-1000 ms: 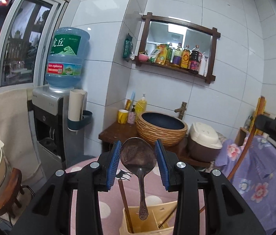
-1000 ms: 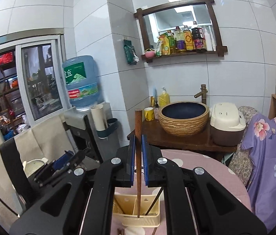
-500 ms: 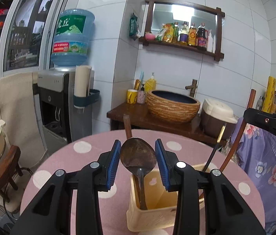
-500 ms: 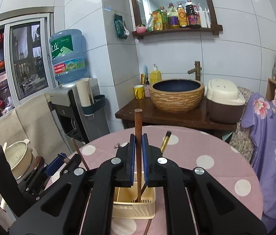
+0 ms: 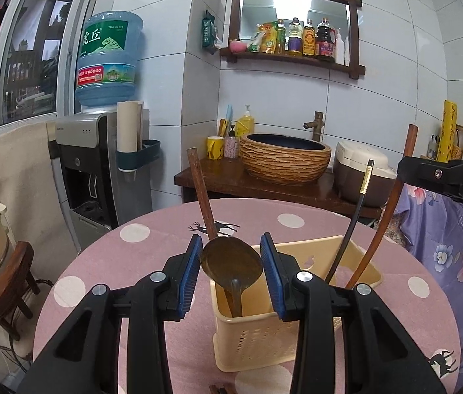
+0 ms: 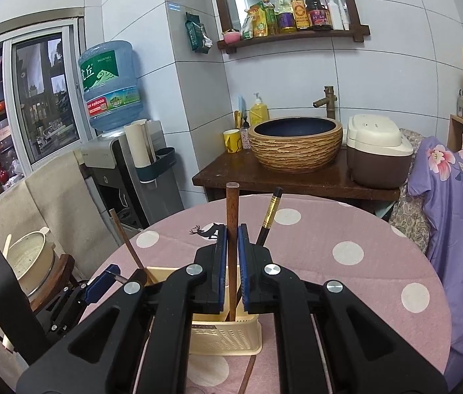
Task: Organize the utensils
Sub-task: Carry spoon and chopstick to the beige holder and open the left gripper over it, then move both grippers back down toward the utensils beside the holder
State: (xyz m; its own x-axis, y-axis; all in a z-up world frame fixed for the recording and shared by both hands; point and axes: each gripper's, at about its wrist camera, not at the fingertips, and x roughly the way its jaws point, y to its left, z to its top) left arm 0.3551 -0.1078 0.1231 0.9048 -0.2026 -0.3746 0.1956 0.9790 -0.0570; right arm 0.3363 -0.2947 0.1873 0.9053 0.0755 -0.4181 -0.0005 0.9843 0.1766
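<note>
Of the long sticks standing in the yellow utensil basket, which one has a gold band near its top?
The thin black chopstick, leaning right in the basket, its gold band just under the tip. The brown wooden sticks, one at the left and one at the far right, are plain.

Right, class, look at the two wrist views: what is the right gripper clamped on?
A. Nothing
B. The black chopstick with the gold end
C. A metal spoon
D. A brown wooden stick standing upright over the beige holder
D: in the right wrist view the right gripper has its blue pads pressed on a brown wooden stick that reaches down into the beige holder.
</note>
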